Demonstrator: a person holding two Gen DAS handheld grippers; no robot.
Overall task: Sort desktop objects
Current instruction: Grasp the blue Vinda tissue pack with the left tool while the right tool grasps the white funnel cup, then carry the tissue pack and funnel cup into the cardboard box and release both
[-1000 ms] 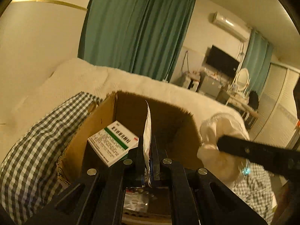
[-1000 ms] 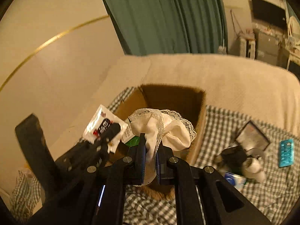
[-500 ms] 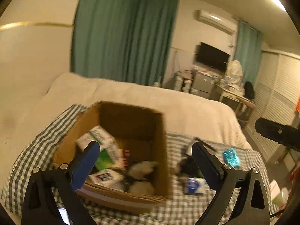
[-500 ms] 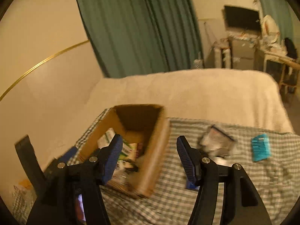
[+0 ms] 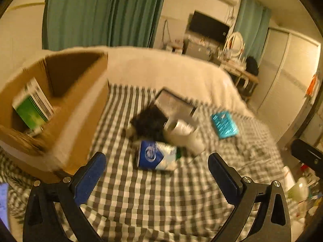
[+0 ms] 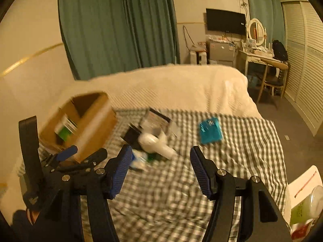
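My left gripper [image 5: 157,155] is open and empty, hovering low over the checked cloth [image 5: 141,201] just before a blue-and-white packet [image 5: 155,156]. Behind the packet lie a white roll [image 5: 181,133], a black item [image 5: 147,121], a grey flat pouch [image 5: 173,103] and a teal packet [image 5: 224,124]. The cardboard box [image 5: 80,104] stands to the left with a green-and-white carton [image 5: 32,104] inside. My right gripper [image 6: 160,148] is open with nothing between its fingers. It is near the white roll [image 6: 155,143], with the teal packet [image 6: 210,131] farther right and the box [image 6: 94,125] to the left.
A cream blanket [image 6: 171,84] covers the bed behind the checked cloth. The bed's edge drops to the floor on the right, where a pale bottle [image 6: 306,205] and papers sit. A desk and chair [image 6: 270,74] stand at the back right.
Both grippers were shut over the box, the left on a flat packet and the right on a white lace cloth. Both have opened, are empty, and have swung right toward the loose items.
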